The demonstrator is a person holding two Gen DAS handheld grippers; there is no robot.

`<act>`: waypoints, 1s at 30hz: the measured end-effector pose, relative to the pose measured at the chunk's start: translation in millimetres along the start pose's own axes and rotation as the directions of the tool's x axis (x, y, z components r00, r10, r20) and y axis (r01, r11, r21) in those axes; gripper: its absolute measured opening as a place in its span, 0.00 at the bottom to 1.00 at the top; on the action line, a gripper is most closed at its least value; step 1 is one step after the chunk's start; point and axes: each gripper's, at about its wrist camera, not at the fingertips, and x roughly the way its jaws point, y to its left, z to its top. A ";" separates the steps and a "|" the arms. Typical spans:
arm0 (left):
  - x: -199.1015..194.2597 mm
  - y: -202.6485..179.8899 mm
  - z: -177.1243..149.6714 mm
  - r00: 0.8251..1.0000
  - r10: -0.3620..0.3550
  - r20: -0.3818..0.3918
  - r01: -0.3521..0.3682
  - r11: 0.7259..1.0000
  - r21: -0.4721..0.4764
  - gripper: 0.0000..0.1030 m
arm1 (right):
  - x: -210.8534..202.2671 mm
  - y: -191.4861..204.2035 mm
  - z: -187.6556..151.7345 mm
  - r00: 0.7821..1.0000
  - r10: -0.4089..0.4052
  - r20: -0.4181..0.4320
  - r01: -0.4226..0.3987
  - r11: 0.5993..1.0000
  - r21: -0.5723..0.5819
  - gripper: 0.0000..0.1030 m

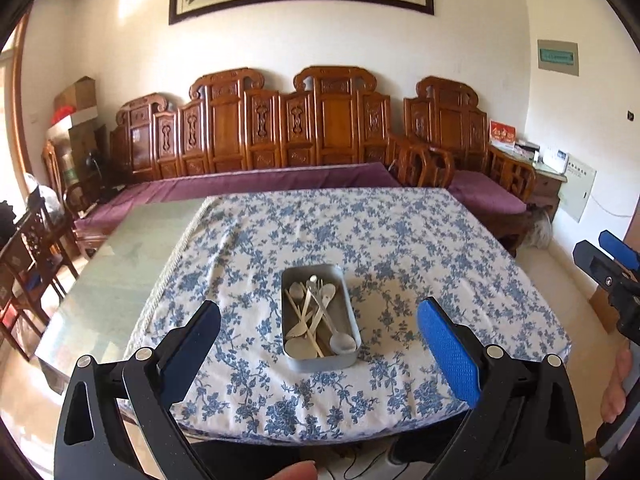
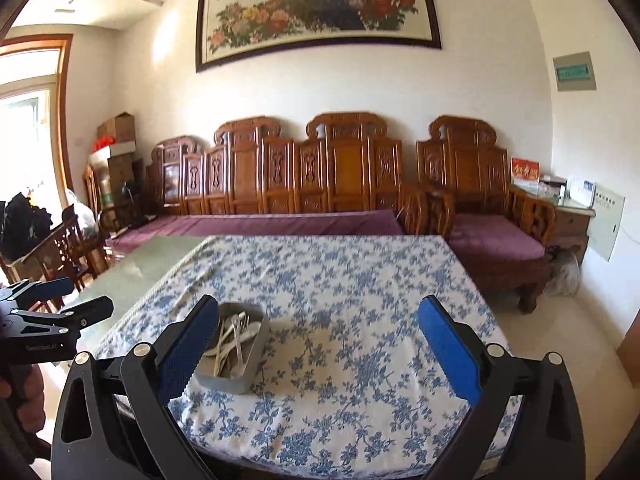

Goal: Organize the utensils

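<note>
A grey metal tin (image 1: 320,354) sits near the front of the table on a blue-flowered cloth (image 1: 400,248). It holds several pale spoons and forks (image 1: 318,312) piled crosswise. My left gripper (image 1: 318,344) hovers over the table's front edge, open, its blue pads wide apart on either side of the tin and above it. In the right wrist view the tin (image 2: 236,382) lies lower left, partly behind the left pad. My right gripper (image 2: 318,344) is open and holds nothing, to the right of the tin. Each gripper shows at the edge of the other's view.
The cloth (image 2: 360,300) covers the right part of a glass-topped table (image 1: 132,248). A carved wooden sofa (image 1: 304,132) with purple cushions runs along the far wall. Wooden chairs (image 1: 32,256) stand at the left, a side table (image 2: 572,208) at the right.
</note>
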 end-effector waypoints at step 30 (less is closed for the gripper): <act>-47.0 -3.8 8.5 0.996 0.022 0.085 -0.021 1.000 -0.010 0.92 | -24.5 11.0 14.4 0.999 0.028 0.044 -0.028 1.000 -0.002 0.97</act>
